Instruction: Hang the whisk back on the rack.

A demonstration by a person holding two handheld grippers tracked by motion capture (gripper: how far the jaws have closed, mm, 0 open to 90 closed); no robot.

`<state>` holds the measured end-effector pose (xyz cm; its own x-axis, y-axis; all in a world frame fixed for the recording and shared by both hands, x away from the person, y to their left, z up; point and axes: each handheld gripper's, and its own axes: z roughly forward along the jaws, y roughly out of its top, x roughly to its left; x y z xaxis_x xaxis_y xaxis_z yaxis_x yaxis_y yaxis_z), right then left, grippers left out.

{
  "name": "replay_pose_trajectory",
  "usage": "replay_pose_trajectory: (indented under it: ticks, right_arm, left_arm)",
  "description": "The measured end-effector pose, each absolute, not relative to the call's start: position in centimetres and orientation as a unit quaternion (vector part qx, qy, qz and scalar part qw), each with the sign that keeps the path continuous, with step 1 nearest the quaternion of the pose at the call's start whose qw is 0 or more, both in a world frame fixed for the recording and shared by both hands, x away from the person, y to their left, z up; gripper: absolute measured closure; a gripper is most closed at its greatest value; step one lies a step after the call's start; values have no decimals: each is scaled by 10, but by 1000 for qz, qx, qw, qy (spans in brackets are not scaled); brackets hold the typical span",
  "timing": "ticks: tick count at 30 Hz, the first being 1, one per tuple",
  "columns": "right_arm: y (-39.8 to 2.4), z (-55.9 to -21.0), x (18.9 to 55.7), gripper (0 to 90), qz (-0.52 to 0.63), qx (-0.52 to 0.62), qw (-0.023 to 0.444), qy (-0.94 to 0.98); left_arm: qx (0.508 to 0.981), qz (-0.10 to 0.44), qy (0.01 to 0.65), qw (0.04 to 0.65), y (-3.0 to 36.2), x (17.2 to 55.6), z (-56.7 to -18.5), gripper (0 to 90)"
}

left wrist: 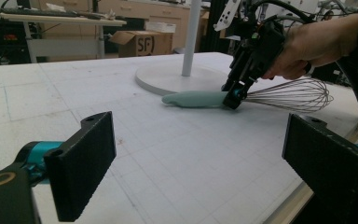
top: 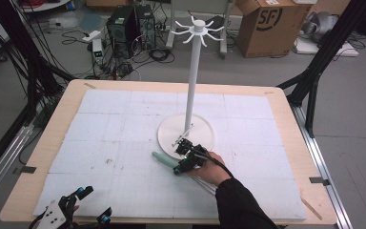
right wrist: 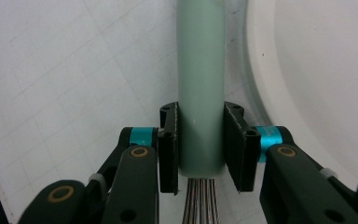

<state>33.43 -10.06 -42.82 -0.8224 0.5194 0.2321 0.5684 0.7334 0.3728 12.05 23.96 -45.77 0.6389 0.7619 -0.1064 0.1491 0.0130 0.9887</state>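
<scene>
Whisk (top: 171,163) lies flat on the white padded tabletop (top: 105,129), just in front of the round base of the white hook stand (top: 186,134). Its pale green handle (right wrist: 200,93) points to the left and slightly far, and its wire loops (left wrist: 289,94) run to the right and near, under the person's right hand (top: 213,168).

The right gripper (top: 185,157) comes down on the handle at the end where the wires begin. In the right gripper view its two black fingers (right wrist: 169,149) press against both sides of the green handle, pinching it, with the wires coming out just below the pads. The left gripper view shows the same grip from the side: the whisk rests on the tabletop, the handle end close to the rim of the stand's base.

The left gripper (top: 91,205) sits at the near left edge of the tabletop, well apart from the whisk. Its fingers (left wrist: 81,163) are spread wide with nothing between them, and they point across the tabletop toward the whisk and the stand.

The stand's pole rises from the base to a ring of bare hooks at the top.
</scene>
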Motion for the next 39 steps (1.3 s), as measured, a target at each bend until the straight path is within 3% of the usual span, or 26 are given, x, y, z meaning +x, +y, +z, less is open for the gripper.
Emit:
replay_pose_trajectory:
  ticks: [6,22,30,39]
  right_arm:
    - [-105,-424,335,696,-230,-301,64,-923]
    - [-165,-372,323,697,-340,-318,58,-883]
    - [-190,-338,312,697,-386,-315,36,-866]
    - [-234,-275,305,696,-439,-335,-32,-833]
  left_arm:
    - [657,246,349,621,240,122,-458,103]
    - [661,243,347,619,235,122,-459,104]
    - [662,241,348,618,235,122,-460,104]
    - [657,230,350,627,234,123,-460,104]
